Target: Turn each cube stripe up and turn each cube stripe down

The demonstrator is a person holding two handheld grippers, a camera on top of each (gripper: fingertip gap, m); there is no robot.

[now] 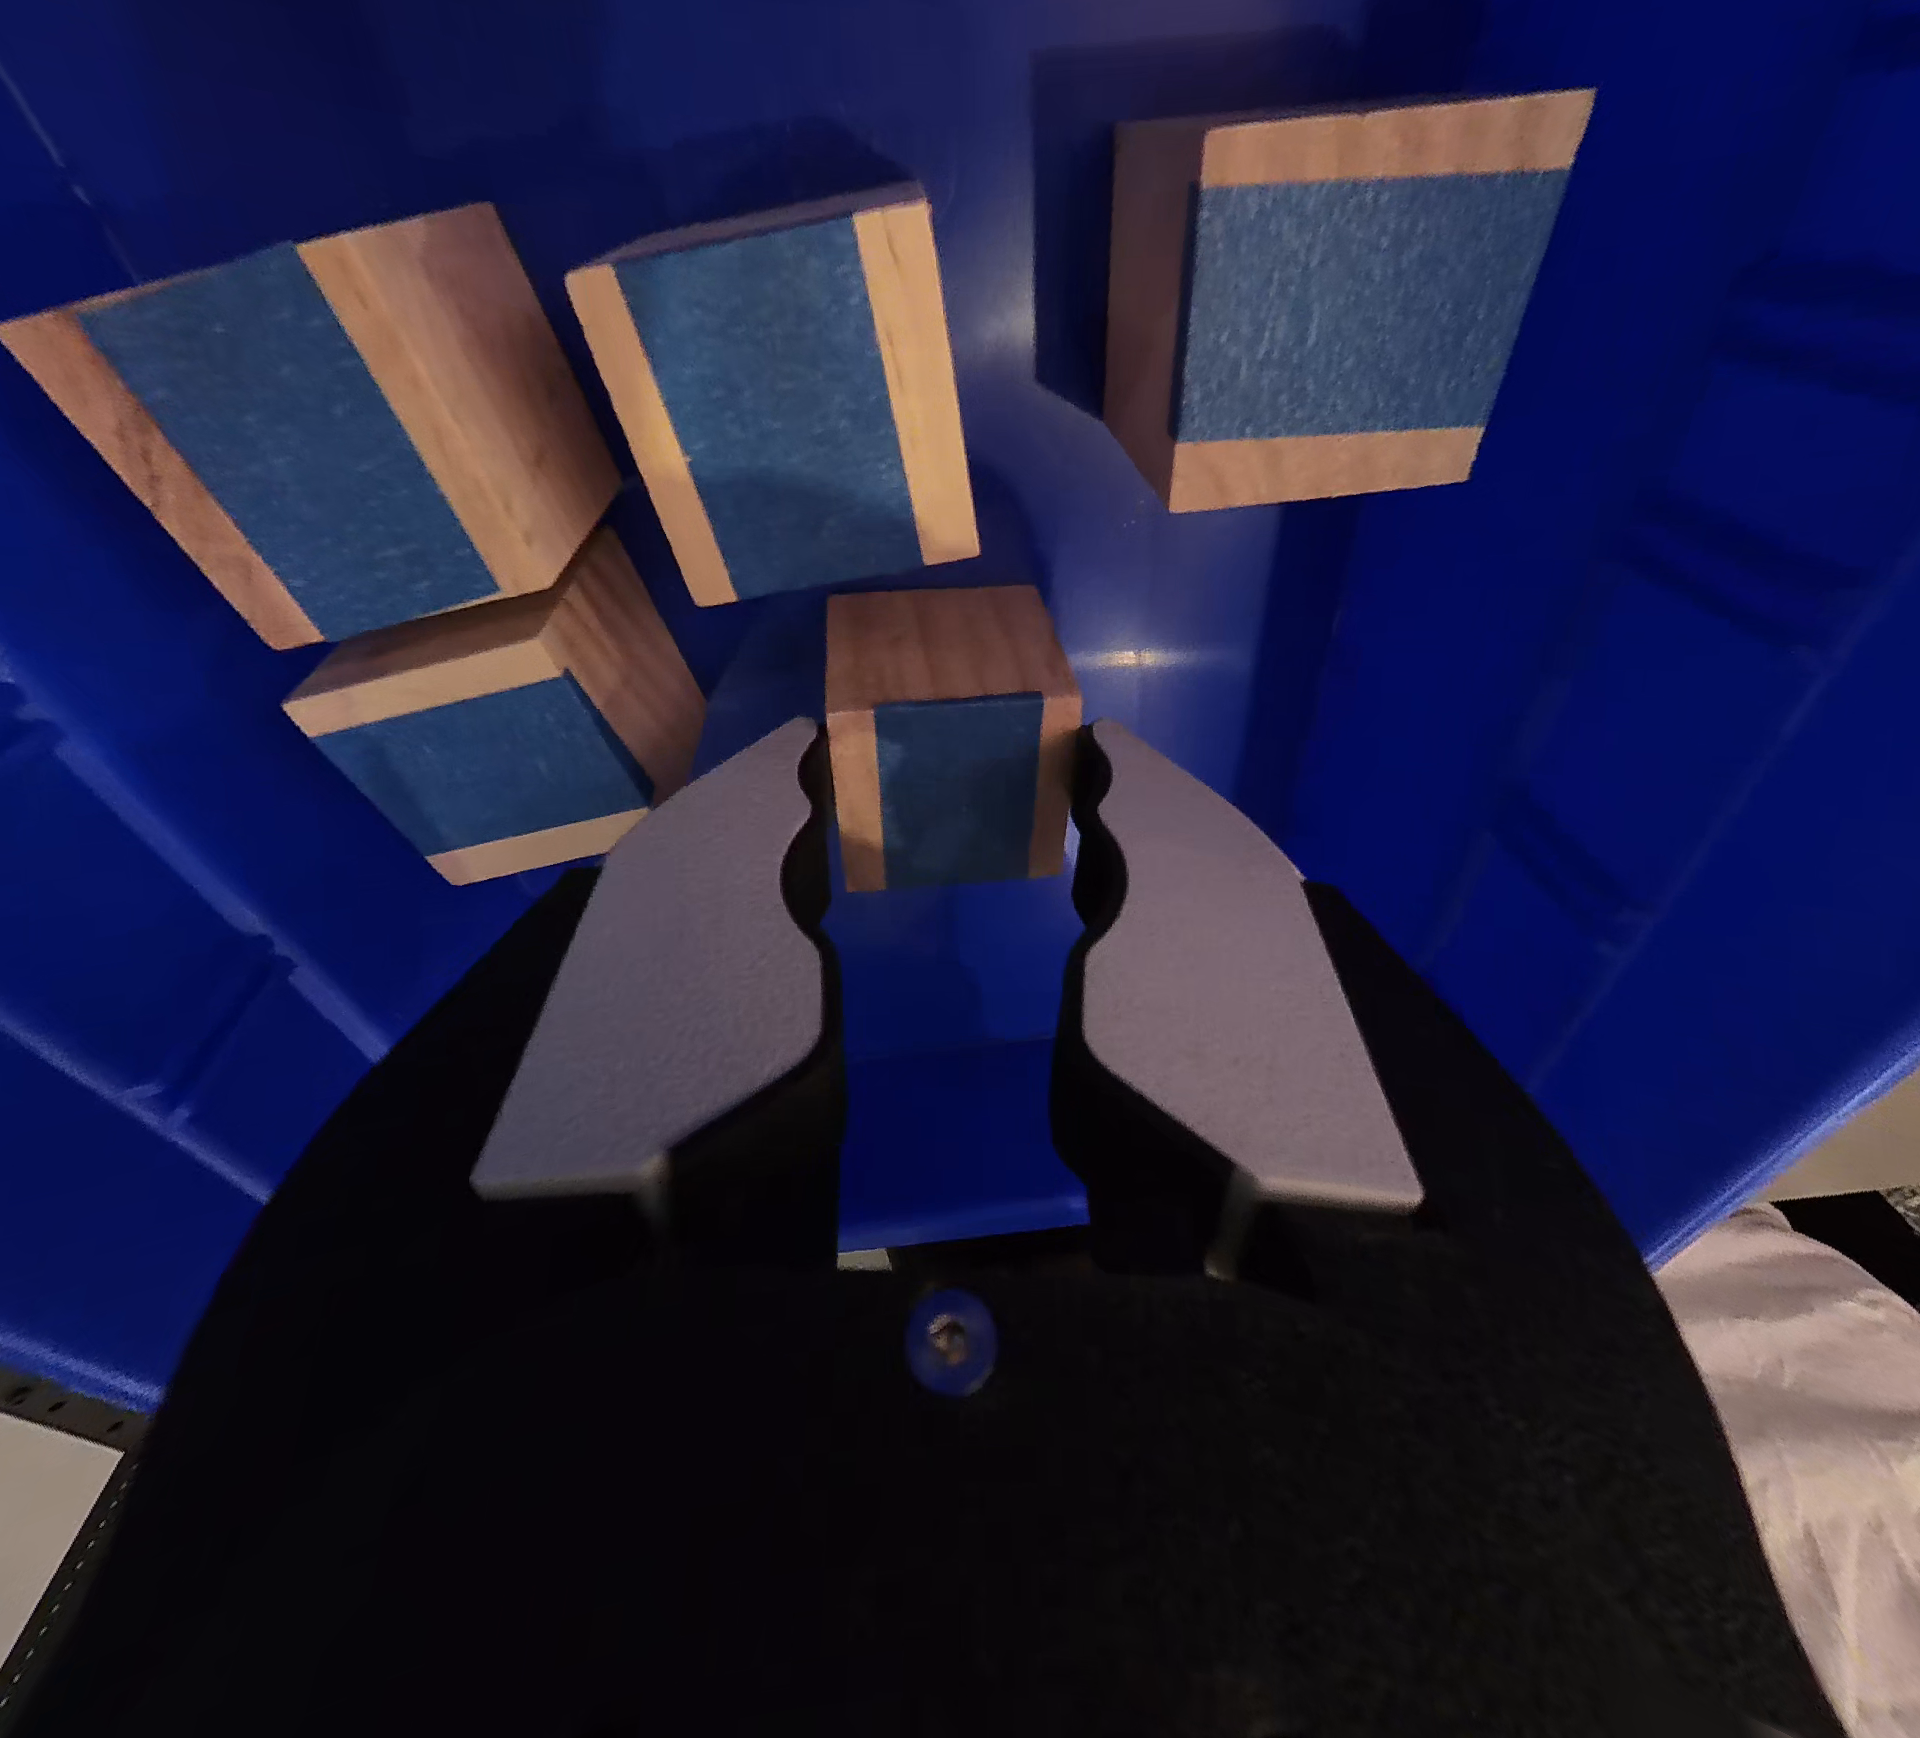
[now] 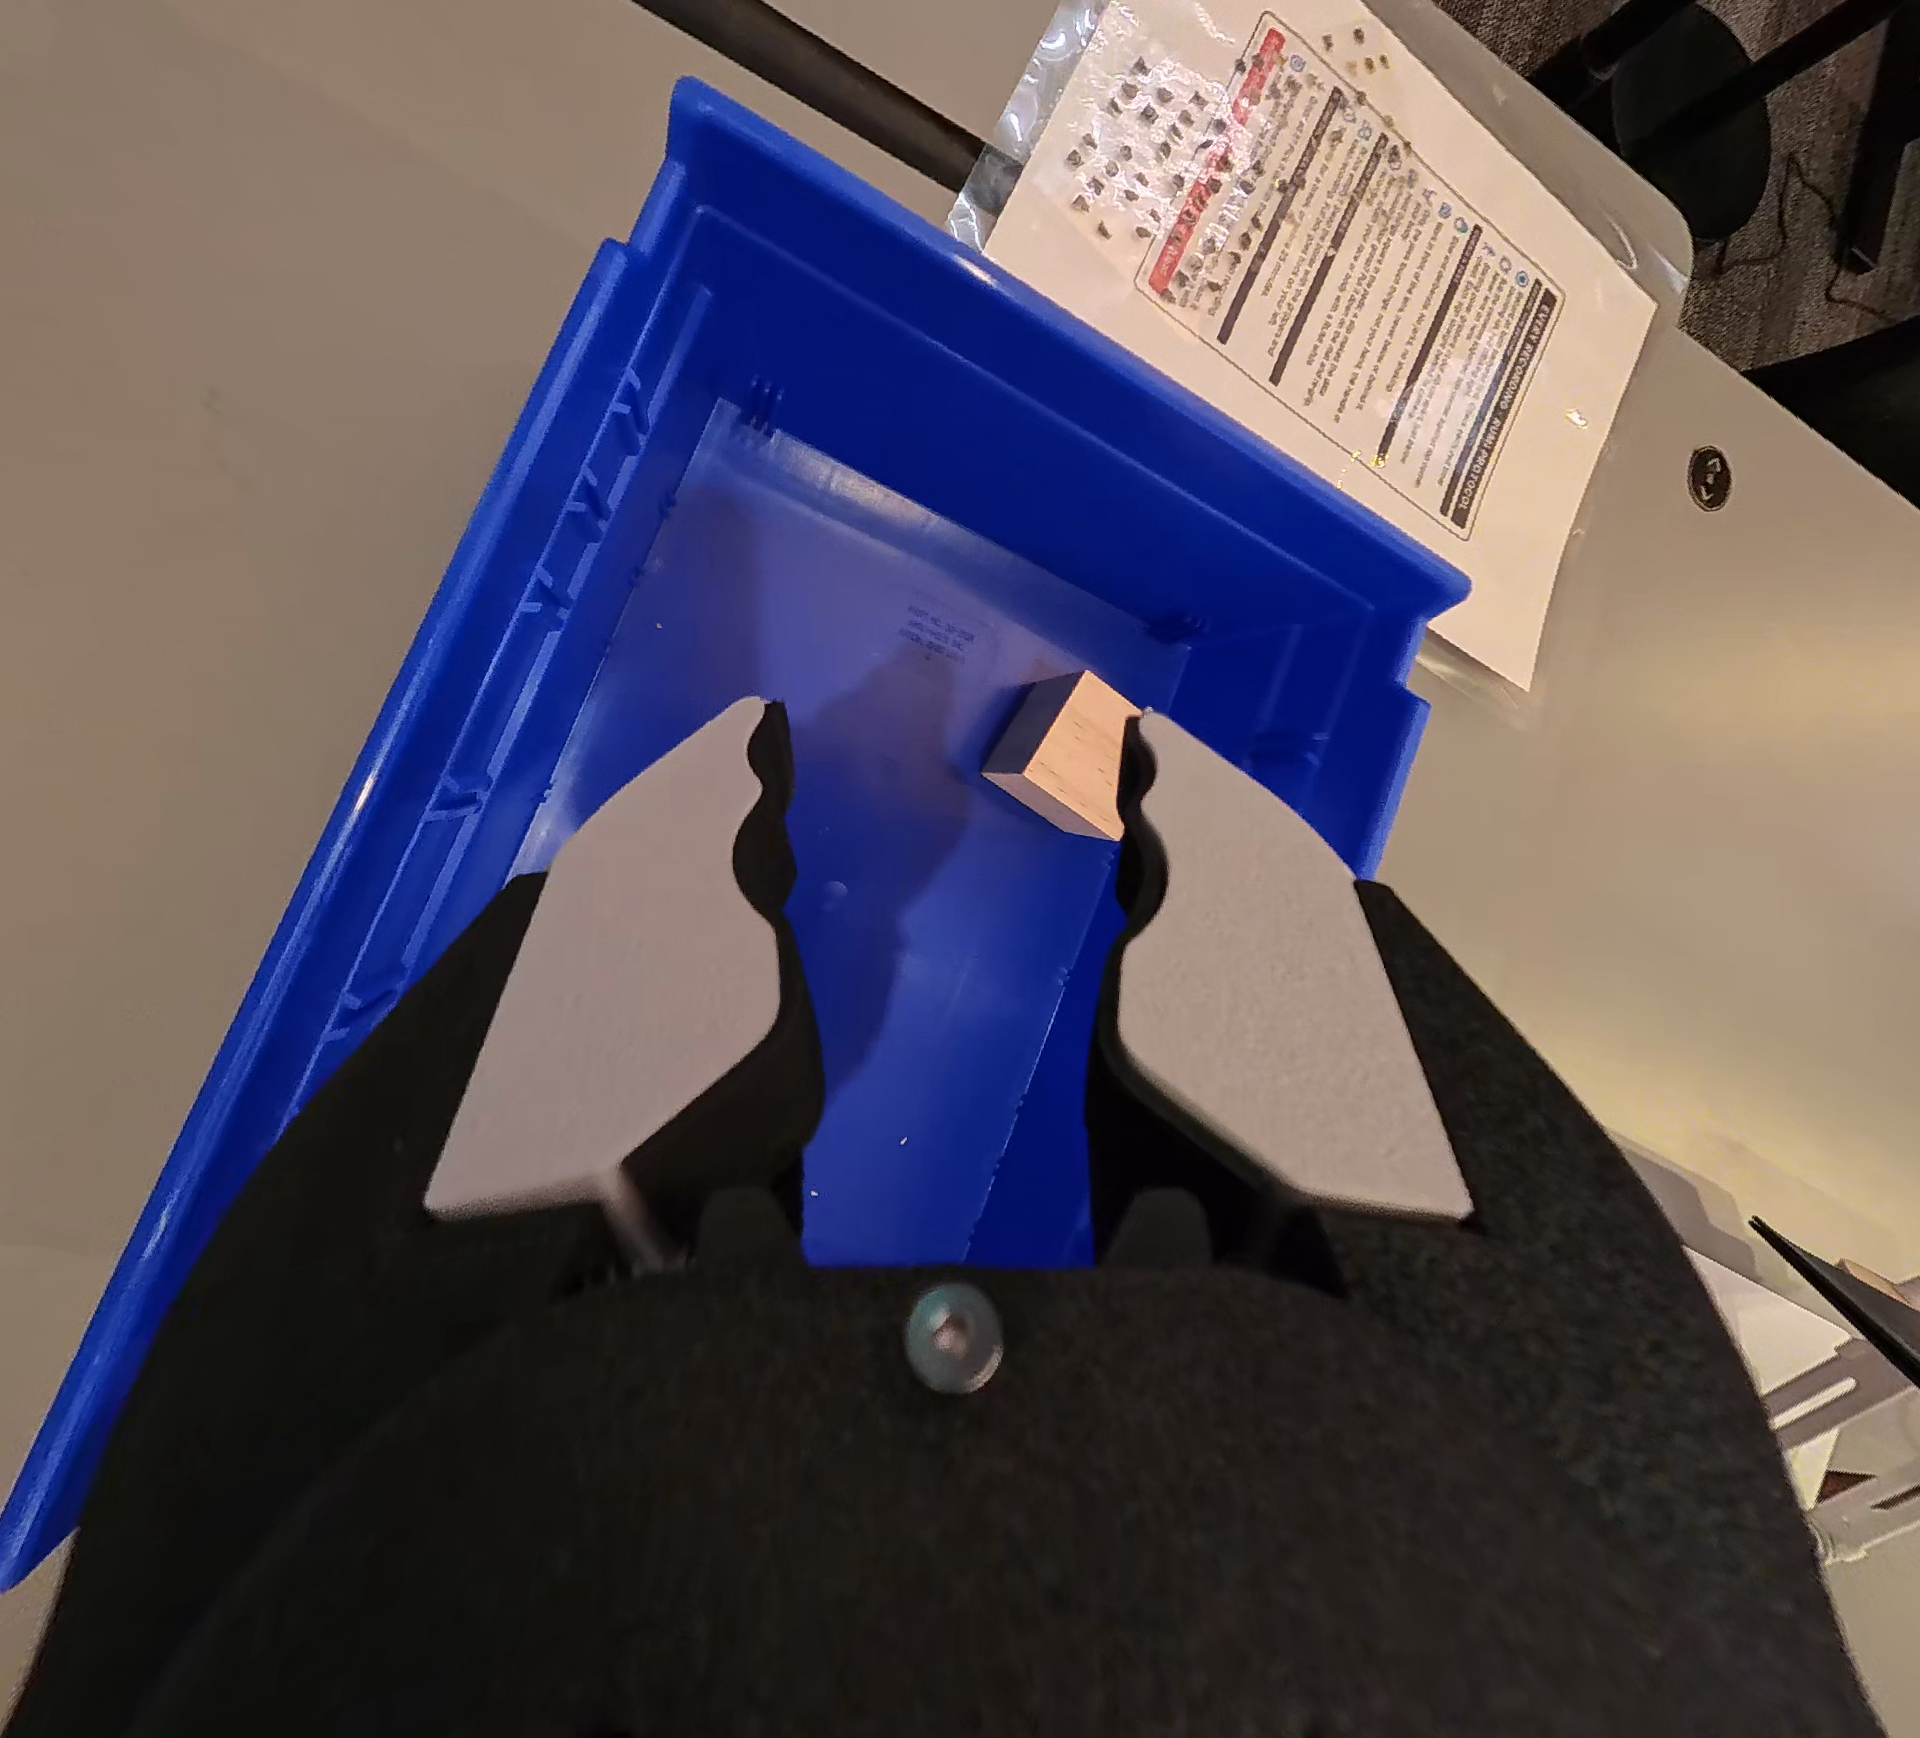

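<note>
Left gripper (image 1: 951, 743) jaws clamped a small cube (image 1: 951, 789) above the bin (image 1: 1558, 753); right gripper (image 2: 951, 722) jaws stood apart beside a lone cube (image 2: 1070, 763). Risk: shallow tip grip could slip during turning.

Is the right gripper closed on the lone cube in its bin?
No. The right gripper is open above the blue bin, and the cube lies on the floor by one fingertip, not clamped.

- A pale table (image 2: 260, 338) is seen under everything.
- A blue bin (image 2: 499, 753) is set on it.
- A bagged printed sheet (image 2: 1351, 286) is laid at the bin's 1 o'clock, touching it.
</note>
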